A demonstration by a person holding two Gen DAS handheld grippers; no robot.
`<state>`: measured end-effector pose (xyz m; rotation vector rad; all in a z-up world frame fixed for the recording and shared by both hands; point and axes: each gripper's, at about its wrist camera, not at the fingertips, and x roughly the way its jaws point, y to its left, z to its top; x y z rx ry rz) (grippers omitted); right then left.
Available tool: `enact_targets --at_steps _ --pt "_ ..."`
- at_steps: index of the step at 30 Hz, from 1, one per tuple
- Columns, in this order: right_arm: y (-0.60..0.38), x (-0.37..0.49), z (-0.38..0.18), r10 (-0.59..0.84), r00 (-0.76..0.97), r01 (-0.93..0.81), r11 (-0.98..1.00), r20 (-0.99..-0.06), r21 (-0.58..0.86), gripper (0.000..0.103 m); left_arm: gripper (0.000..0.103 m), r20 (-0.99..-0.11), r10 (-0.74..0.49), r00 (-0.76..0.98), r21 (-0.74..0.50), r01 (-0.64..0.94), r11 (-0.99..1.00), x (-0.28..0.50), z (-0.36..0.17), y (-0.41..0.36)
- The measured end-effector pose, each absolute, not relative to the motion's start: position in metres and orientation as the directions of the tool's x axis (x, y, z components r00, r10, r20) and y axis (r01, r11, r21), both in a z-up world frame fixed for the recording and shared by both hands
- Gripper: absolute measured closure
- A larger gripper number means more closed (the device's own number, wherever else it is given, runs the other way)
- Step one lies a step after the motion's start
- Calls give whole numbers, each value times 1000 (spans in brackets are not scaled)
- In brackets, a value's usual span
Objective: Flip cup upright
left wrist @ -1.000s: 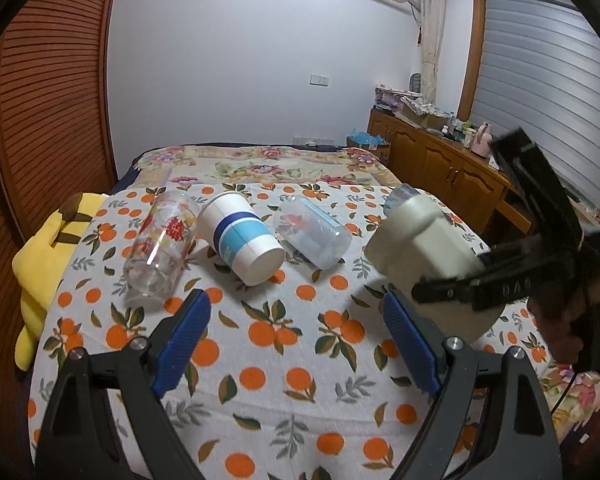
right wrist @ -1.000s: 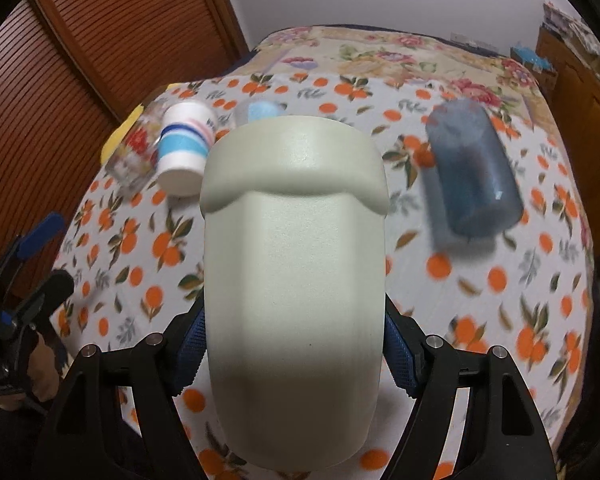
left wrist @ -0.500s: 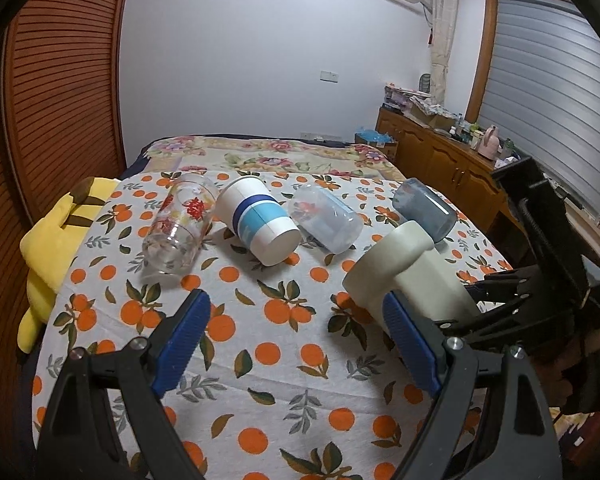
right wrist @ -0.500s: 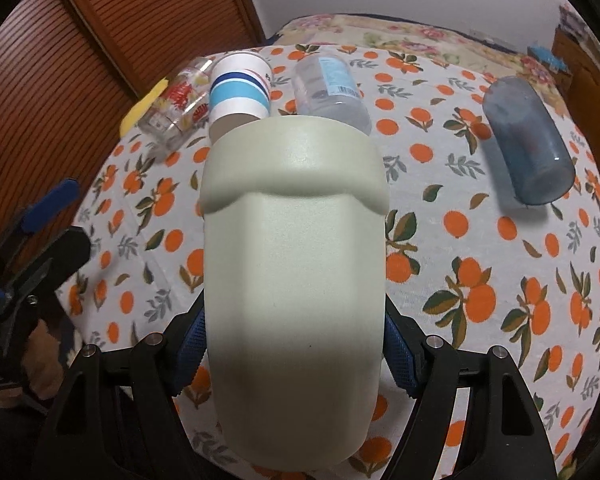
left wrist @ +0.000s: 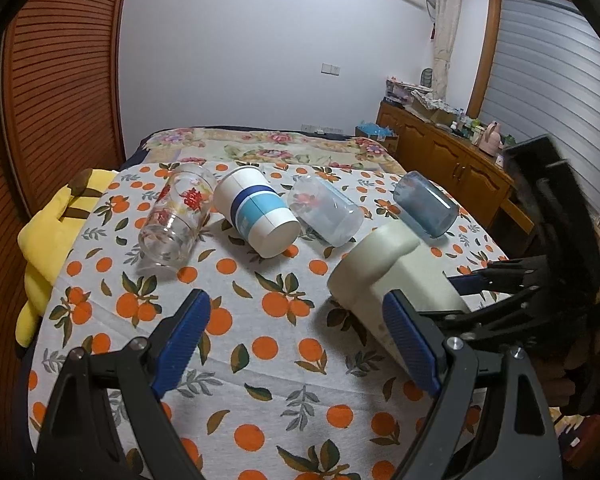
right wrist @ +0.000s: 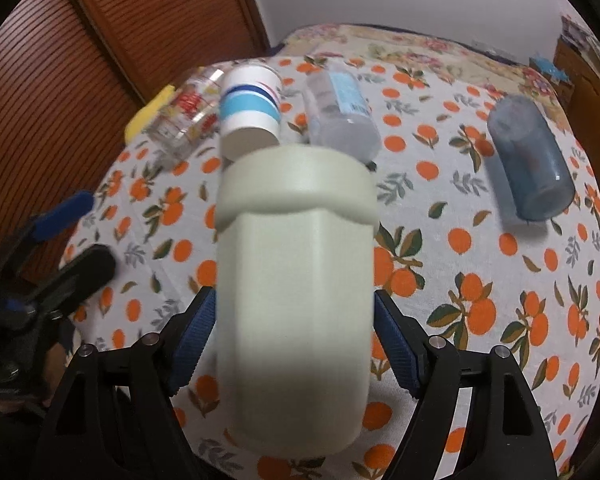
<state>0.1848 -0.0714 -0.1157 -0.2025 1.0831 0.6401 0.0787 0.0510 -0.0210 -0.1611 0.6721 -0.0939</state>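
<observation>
Orange-print table [left wrist: 260, 344]: my right gripper [right wrist: 294, 344] pinches the cream cup [right wrist: 296, 280], tilting it toward upright; left gripper [left wrist: 296, 344] fingers spread, idle.

The cup [right wrist: 296, 280] was pale cream, matte, with a thicker band at one end. It was tilted, the banded end low over the tabletop [left wrist: 260, 320], at the near right, clamped in the right gripper [right wrist: 294, 334].

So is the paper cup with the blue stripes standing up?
No, tipped over. The paper cup lies on its side on the orange-print tablecloth.
</observation>
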Motion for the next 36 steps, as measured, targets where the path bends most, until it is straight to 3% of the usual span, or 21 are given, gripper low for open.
enact_targets --at_steps 13,21,28,36 --pt "-121 150 -89 402 396 -585 803 -826 110 23 15 -626 -173 761 -198 59 978 89 -5 25" --pt "-168 146 -83 388 458 -537 838 -800 99 23 15 -717 -169 677 -188 46 981 123 -5 -19" --pt "-202 144 -84 404 473 -485 861 -783 151 23 14 -791 -69 608 -94 -10 995 151 -21 -40" --pt "-210 144 -85 422 479 -478 861 -770 174 23 13 -819 -120 561 -171 -40 984 159 -27 -34"
